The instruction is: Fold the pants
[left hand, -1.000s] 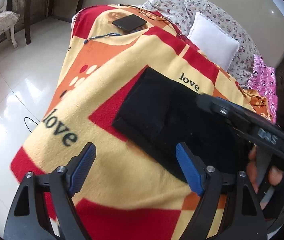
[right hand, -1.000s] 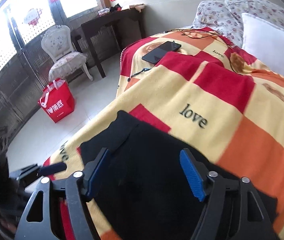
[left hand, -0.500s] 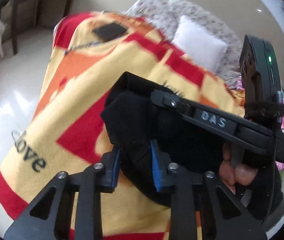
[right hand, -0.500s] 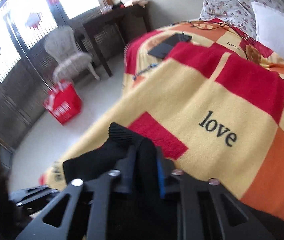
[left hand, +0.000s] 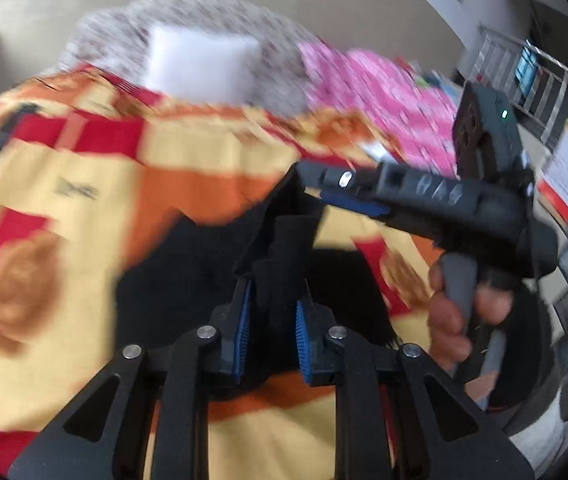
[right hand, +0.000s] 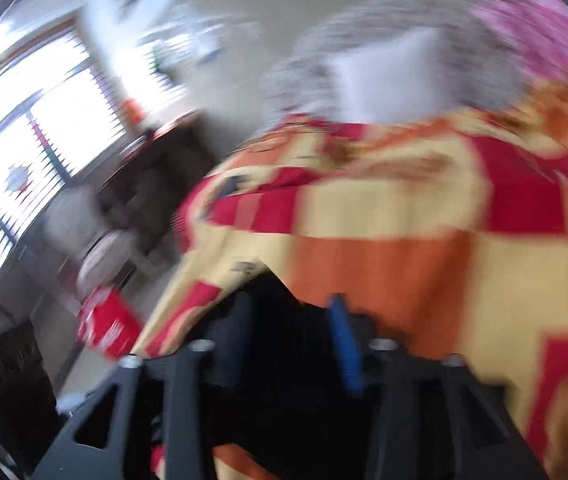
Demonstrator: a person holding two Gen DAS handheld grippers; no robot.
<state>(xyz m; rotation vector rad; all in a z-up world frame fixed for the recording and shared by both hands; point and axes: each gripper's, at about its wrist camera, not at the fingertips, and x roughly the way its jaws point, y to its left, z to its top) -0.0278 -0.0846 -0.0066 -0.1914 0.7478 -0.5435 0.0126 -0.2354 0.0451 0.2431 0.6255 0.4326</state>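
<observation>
A: Left tongs (left hand: 271, 322) in left view: pinched on the black pants (left hand: 204, 276), edge lifted above the blanket (left hand: 64, 184). Right tongs (left hand: 348, 194) nip the same fold, further up twd the pillow (left hand: 200, 64).

B: Feel?

A: Prob. soft, light, floppy; grab edges/corners. Lettering on the right tool too blurred to read.

B: Right view?

A: Right tongs (right hand: 292, 344) clamp black cloth, low on the blanket. Red bag (right hand: 108, 326) print unreadable.

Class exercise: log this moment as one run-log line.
task: fold pants | left gripper: shut on black pants | right gripper: shut on black pants | surface: blanket | views: motion-blurred
</observation>
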